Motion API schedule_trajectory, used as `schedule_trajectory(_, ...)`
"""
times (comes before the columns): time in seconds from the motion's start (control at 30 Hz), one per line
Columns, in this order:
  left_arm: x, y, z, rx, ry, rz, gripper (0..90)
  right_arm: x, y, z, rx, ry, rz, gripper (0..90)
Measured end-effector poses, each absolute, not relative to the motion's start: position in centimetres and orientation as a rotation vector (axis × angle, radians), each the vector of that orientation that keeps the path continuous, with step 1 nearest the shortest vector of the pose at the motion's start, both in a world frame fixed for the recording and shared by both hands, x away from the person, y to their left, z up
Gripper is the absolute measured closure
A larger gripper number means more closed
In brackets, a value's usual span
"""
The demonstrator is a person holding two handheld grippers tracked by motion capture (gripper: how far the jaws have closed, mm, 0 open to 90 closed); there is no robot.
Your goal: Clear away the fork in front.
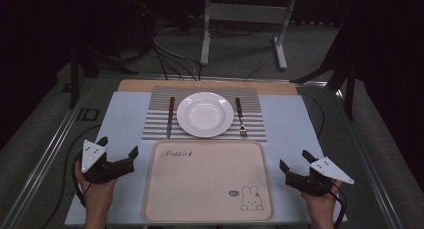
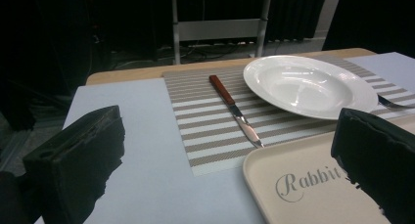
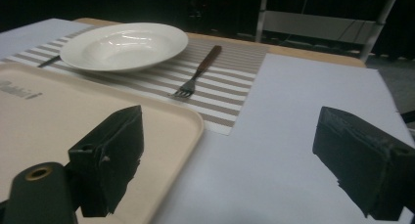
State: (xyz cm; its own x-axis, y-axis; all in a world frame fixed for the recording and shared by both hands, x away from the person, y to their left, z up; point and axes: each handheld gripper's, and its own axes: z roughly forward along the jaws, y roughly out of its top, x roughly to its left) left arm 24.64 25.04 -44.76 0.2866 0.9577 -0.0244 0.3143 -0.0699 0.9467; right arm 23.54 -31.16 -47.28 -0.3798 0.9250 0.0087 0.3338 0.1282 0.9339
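Note:
A white plate [image 1: 205, 114] sits on a striped placemat [image 1: 160, 129] at the table's far middle. A brown-handled knife [image 1: 170, 116] lies left of the plate, a fork [image 1: 240, 117] right of it. In front of the mat lies a beige tray [image 1: 208, 181] marked "Rabbit". My left gripper [image 1: 118, 146] rests open on the table left of the tray, jaws wide apart with nothing between them. My right gripper [image 1: 295, 159] is open too, right of the tray. The knife [image 2: 235, 110], plate [image 2: 308, 84] and tray [image 2: 313, 190] show ahead of the left jaws; the fork [image 3: 195, 77], plate [image 3: 125, 45] and tray [image 3: 73, 116] ahead of the right jaws.
A pale blue sheet [image 1: 125, 119] covers the tabletop under the mat and tray. A metal stand [image 1: 245, 19] and cables are on the floor beyond the table. Dark surroundings close in on both sides.

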Motion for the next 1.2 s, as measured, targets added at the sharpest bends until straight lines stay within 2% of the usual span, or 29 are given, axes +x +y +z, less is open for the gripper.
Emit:
schedule_trajectory(0.63,25.1,24.5,-45.4,1.621,1.212,0.833,0.0,26.2,-30.3,-44.2,1.255,1.84,1.232,11.4)
schedule_trajectory(1.2,25.3,24.2,-45.5,1.633,1.213,0.836,0.0,29.0,-29.2,-43.0,1.273,1.853,1.219,11.5)
